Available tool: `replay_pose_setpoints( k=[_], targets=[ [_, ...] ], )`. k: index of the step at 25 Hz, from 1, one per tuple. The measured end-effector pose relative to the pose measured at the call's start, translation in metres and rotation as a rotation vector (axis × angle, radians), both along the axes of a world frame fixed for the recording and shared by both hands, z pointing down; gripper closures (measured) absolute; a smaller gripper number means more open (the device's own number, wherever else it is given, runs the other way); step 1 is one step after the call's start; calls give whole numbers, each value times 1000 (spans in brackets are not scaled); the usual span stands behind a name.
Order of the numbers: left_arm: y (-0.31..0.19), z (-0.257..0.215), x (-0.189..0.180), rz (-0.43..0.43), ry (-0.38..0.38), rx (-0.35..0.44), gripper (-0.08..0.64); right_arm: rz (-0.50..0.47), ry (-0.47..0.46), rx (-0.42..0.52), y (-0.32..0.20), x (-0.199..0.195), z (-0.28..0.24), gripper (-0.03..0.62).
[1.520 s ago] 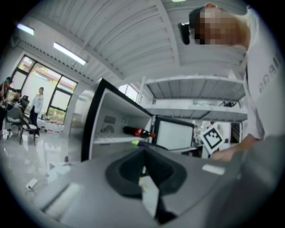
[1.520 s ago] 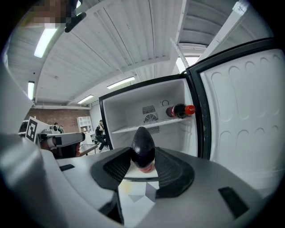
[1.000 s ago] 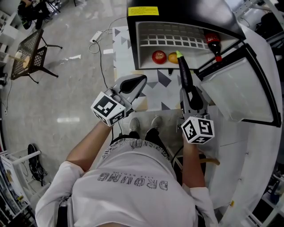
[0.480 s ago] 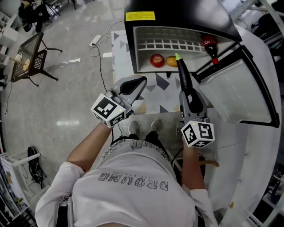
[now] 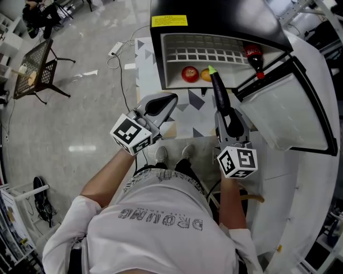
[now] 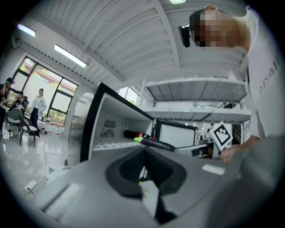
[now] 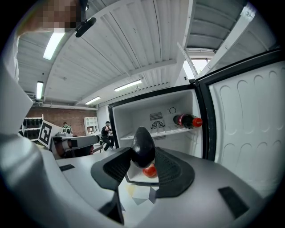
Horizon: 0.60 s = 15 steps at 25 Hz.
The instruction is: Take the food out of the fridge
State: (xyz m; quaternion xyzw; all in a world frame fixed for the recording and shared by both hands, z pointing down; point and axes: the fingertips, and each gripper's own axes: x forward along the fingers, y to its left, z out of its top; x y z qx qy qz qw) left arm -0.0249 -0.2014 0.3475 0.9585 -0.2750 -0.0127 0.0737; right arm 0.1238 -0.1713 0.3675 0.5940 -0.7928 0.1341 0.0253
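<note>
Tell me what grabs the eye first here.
A long dark eggplant is clamped in the right gripper, pointing at the open fridge. Inside, a red fruit and an orange fruit sit side by side on its floor, with a red-capped bottle lying on the shelf above. The left gripper is shut on nothing, outside the fridge.
</note>
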Motion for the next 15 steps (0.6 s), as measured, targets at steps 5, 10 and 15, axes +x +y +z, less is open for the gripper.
replay_pose_setpoints(
  k=[5,10,15],
  targets=[
    [-3,3,1,-1,-2,-6,552,-5,-2,-3,-4,-1,2,433],
    [-5,2,1,-1,1,-6,552,-7,0,-13,-5,-1,5,433],
    [-7,2,2,-1,1,-6,552,-6,-1,-20,-6,0,7,433]
  ],
)
